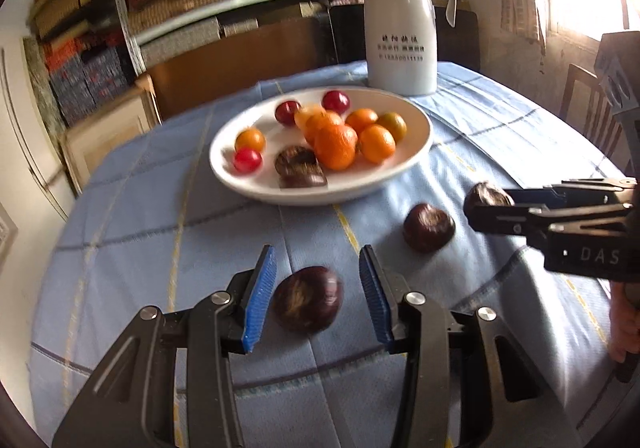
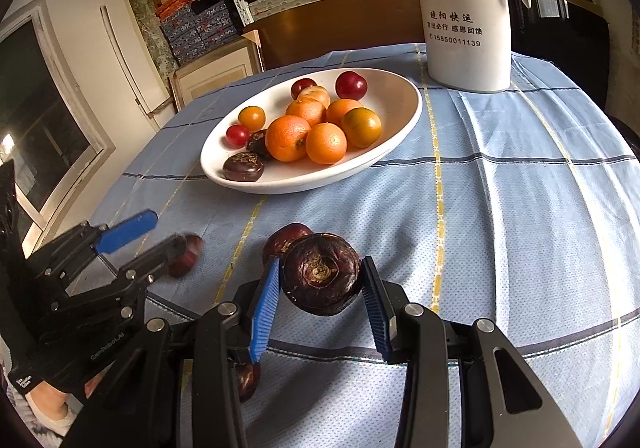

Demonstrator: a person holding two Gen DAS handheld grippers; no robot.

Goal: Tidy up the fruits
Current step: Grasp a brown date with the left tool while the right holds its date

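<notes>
While the left tool (image 1: 316, 294) stands released in the left wrist view, its blue pads either side of a dark water chestnut (image 1: 308, 298) without touching it, that chestnut sits on the blue checked cloth of the surface (image 1: 160, 232) — close the jaws off-centre and the round, glossy thing could squirt out and roll toward the surface's edge. Another loose chestnut (image 1: 429, 227) lies just beyond, near the right tool (image 1: 478, 210), so the two tools could knock together on the way to the white bowl (image 1: 424, 136). From the right wrist view, the right tool (image 2: 322, 282) is clamped on a chestnut (image 2: 322, 278) lifted off the cloth; the hold looks narrow — a jolt might drop it. The bowl (image 2: 412, 104) already carries a heap of tangerines (image 2: 304, 132), so a chestnut dropped in hard could bounce out.
</notes>
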